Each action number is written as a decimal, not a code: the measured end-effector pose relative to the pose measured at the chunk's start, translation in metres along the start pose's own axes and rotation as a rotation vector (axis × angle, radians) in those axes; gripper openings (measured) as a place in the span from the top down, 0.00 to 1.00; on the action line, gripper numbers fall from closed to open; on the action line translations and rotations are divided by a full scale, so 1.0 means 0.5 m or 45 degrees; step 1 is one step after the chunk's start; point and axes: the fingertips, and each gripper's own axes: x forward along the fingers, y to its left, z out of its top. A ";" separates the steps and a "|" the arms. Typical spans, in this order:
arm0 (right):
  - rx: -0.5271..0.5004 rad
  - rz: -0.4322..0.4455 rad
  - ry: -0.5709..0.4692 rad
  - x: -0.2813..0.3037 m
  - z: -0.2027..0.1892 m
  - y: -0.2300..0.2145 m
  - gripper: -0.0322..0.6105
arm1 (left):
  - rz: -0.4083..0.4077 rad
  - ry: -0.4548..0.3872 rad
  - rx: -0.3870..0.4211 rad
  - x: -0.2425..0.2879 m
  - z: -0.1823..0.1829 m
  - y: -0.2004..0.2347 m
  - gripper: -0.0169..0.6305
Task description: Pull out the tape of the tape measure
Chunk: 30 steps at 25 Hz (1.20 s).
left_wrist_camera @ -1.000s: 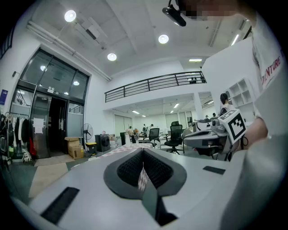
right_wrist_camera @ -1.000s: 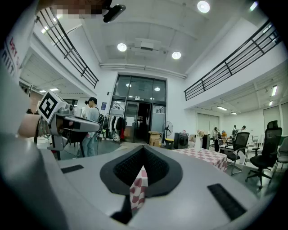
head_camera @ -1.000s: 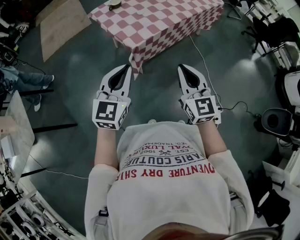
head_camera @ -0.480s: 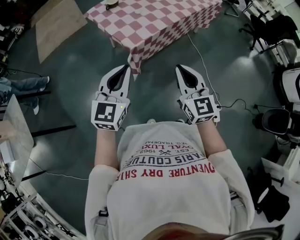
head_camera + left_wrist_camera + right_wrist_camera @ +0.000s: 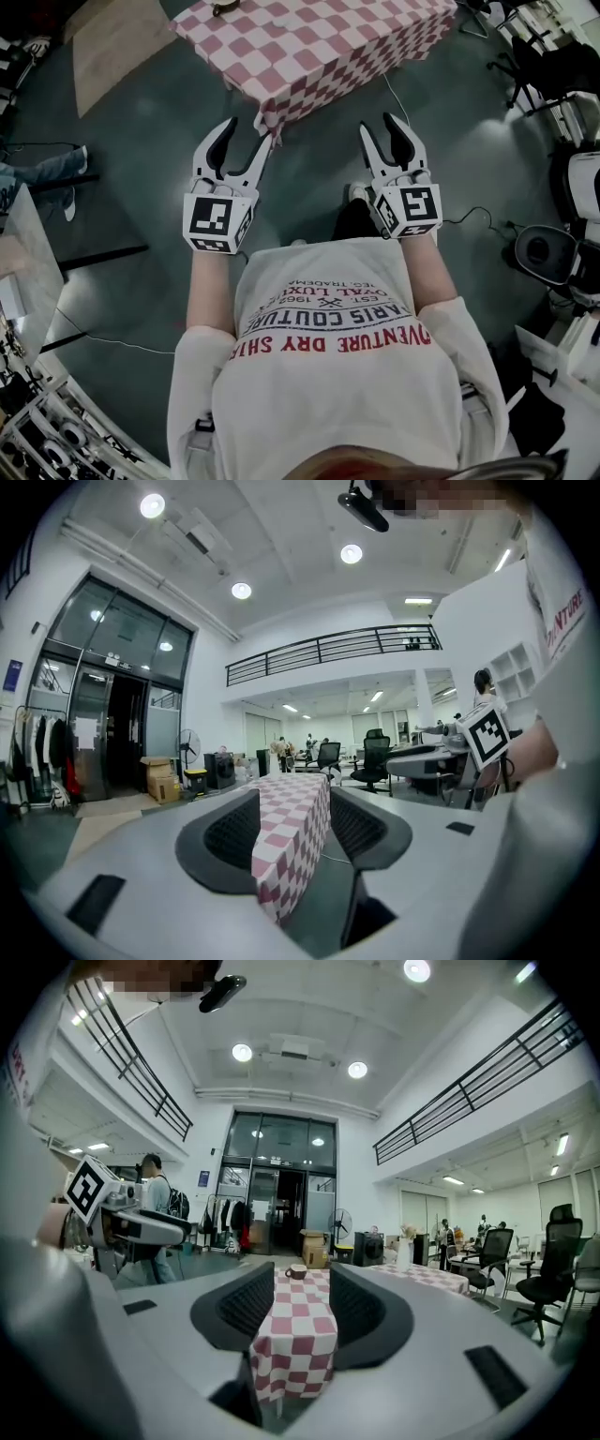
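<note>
A table with a red-and-white checked cloth (image 5: pixel 319 47) stands ahead of me. On its far end lies a small round brown-and-white object (image 5: pixel 225 7), too small to tell apart; the right gripper view shows it as a small round object (image 5: pixel 296 1271) far down the table. My left gripper (image 5: pixel 248 133) hovers just short of the table's near corner. Its jaws are opening with nothing between them. My right gripper (image 5: pixel 379 124) hangs over the floor beside the table's near edge, also opening and empty. Both sit well short of the small object.
A cable (image 5: pixel 412 131) runs over the dark floor at the right. Office chairs (image 5: pixel 539 56) stand at the far right. A person's legs (image 5: pixel 42 173) show at the left, beside a pale tabletop (image 5: pixel 23 248). A brown mat (image 5: pixel 117 42) lies left of the checked table.
Both grippers stood shut before and now have their jaws spread. I have moved a little closer to the checked table, and a foot now shows below the right gripper.
</note>
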 end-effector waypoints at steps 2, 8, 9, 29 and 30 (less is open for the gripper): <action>0.005 0.030 0.006 0.030 -0.009 -0.025 0.67 | 0.020 0.016 0.001 0.032 -0.005 0.006 0.61; 0.020 0.192 0.026 0.164 -0.031 -0.131 0.67 | 0.160 0.050 -0.010 0.166 -0.005 0.033 0.61; 0.022 0.227 0.030 0.189 -0.032 -0.153 0.67 | 0.194 0.056 -0.016 0.190 -0.003 0.035 0.61; -0.013 0.754 0.177 0.555 -0.081 -0.470 0.67 | 0.551 0.266 -0.106 0.634 -0.019 0.047 0.57; -0.001 0.769 0.190 0.569 -0.087 -0.470 0.67 | 0.558 0.299 -0.103 0.642 -0.031 0.055 0.57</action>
